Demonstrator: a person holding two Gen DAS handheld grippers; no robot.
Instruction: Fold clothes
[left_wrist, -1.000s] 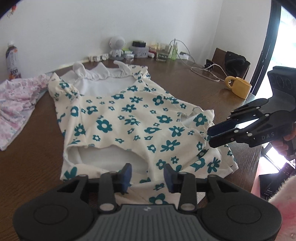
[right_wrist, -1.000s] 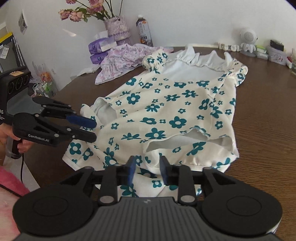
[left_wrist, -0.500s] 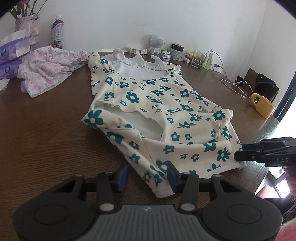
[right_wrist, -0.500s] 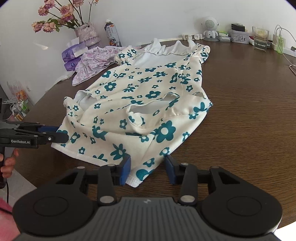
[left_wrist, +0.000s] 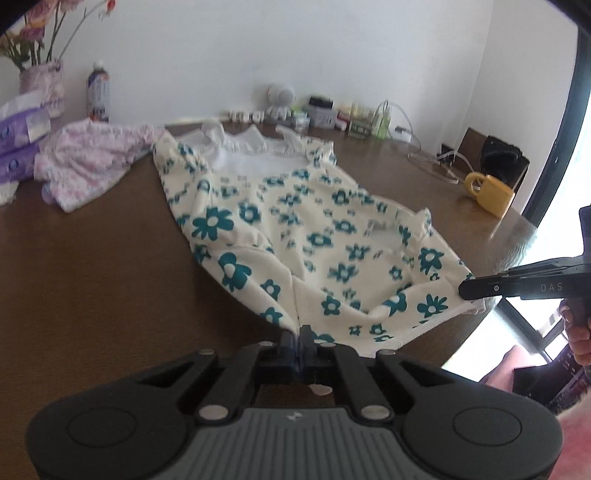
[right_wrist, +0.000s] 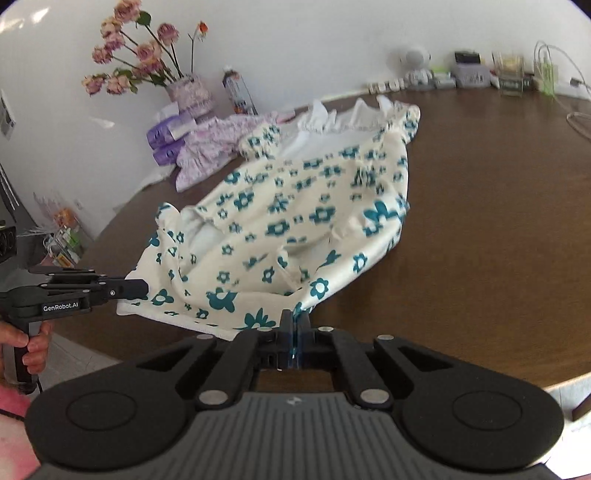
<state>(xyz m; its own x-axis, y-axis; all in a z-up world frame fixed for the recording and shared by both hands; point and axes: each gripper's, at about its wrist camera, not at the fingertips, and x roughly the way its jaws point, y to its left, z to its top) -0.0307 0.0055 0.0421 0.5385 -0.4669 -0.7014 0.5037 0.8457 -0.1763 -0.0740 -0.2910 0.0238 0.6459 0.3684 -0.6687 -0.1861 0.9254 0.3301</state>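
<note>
At the near edge of the table (left_wrist: 92, 280), the left gripper (left_wrist: 298, 338) is clamped on one hem corner of the floral dress (left_wrist: 295, 229), and the right gripper (right_wrist: 294, 325) is pinched on the other. The hem is raised off the wood between them; the collar end lies flat further back. This looks like the first fold: carry both corners forward, level, toward the neckline. Beyond, a pink garment (left_wrist: 88, 155) and a yellow mug (left_wrist: 491, 192) wait.
</note>
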